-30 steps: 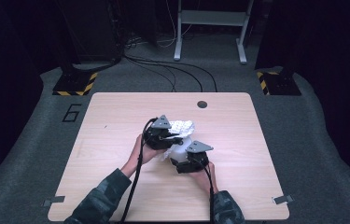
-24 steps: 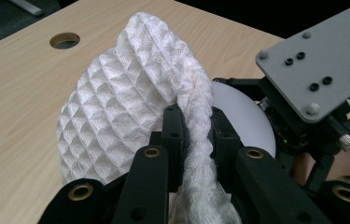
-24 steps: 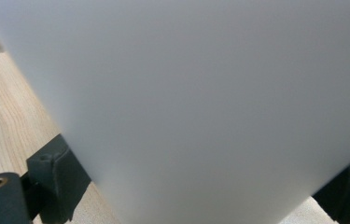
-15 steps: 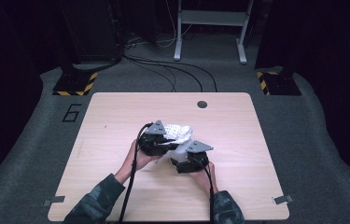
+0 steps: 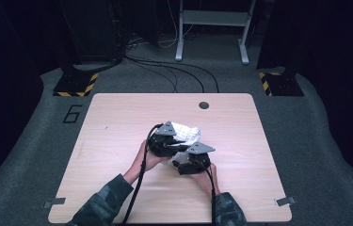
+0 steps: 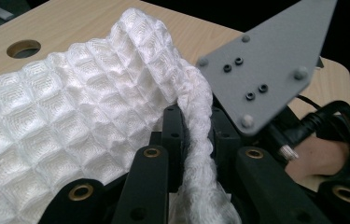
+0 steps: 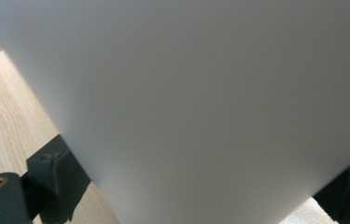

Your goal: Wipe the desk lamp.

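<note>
Just below the middle of the high view we see both grippers close together on a light wooden table (image 5: 117, 122), with a crumpled white waffle-weave cloth (image 5: 186, 133) bunched between and behind them. The left gripper (image 5: 164, 141) sits a little left of centre, its grey three-cornered plate (image 5: 167, 128) on top, and the right gripper (image 5: 190, 160) lies just below and to the right of it, nearly touching.

In the left gripper view, the left gripper (image 6: 193, 135) has its jaws drawn in on a fold of the cloth (image 6: 70, 116), which runs up between them from the bottom centre and spreads across the left half of the frame. The other gripper's grey plate (image 6: 266, 70) fills the upper right, with a hand (image 6: 317, 156) at the right edge.

In the right gripper view, a blurred pale surface covers most of the frame; dark jaw parts show at the lower corners, well apart, but we cannot tell whether they grip anything.

A round hole (image 5: 204, 105) sits near the table's far edge.
</note>
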`<act>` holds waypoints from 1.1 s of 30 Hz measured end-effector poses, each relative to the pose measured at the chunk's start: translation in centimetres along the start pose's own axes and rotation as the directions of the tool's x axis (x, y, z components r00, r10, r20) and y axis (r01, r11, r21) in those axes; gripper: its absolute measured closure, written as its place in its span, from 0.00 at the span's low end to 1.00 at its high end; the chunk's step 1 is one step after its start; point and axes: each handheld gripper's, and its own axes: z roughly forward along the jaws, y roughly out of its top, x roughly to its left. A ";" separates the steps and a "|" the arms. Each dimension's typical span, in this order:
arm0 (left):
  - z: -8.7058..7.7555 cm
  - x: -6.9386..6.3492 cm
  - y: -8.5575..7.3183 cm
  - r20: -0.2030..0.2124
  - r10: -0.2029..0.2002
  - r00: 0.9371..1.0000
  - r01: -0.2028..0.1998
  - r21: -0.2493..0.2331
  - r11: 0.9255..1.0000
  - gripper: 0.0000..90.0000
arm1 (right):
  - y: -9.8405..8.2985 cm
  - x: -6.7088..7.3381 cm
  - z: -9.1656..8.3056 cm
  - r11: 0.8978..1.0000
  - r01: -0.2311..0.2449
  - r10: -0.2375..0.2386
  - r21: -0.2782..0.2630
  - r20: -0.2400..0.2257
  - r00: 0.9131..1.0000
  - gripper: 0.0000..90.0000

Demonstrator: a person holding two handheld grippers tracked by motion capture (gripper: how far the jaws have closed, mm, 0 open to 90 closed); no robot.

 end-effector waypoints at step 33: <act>-2.2 0.5 -1.1 -0.011 -0.007 1.000 0.007 0.028 1.000 0.89 | 0.0 0.0 0.0 1.000 -0.007 0.007 0.007 -0.003 1.000 0.08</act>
